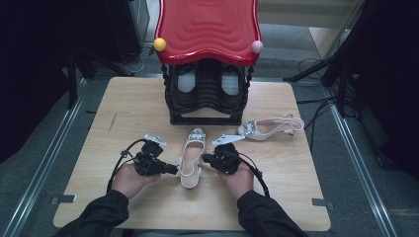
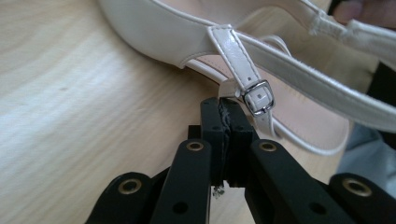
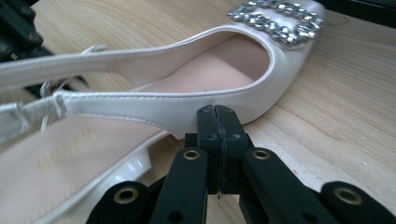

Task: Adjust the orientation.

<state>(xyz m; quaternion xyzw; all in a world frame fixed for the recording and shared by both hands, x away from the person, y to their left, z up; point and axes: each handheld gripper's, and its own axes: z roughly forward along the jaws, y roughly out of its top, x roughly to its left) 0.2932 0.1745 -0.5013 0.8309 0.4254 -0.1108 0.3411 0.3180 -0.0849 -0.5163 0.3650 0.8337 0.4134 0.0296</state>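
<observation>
Left gripper (image 1: 174,169) and right gripper (image 1: 205,159): jaws together, tips against white shoe (image 1: 191,157) sides.

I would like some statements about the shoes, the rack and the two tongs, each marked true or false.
1. Two white shoes lie on the wooden table. True: the near shoe between the hands, the far shoe to the right.
2. The left tongs stand wide open. False: their jaws are together, at the near shoe's strap by the buckle.
3. The right tongs are shut. True.
4. The rack has a blue top. False: it is red.
5. The near shoe's toe points at the person. False: it points at the rack.
</observation>
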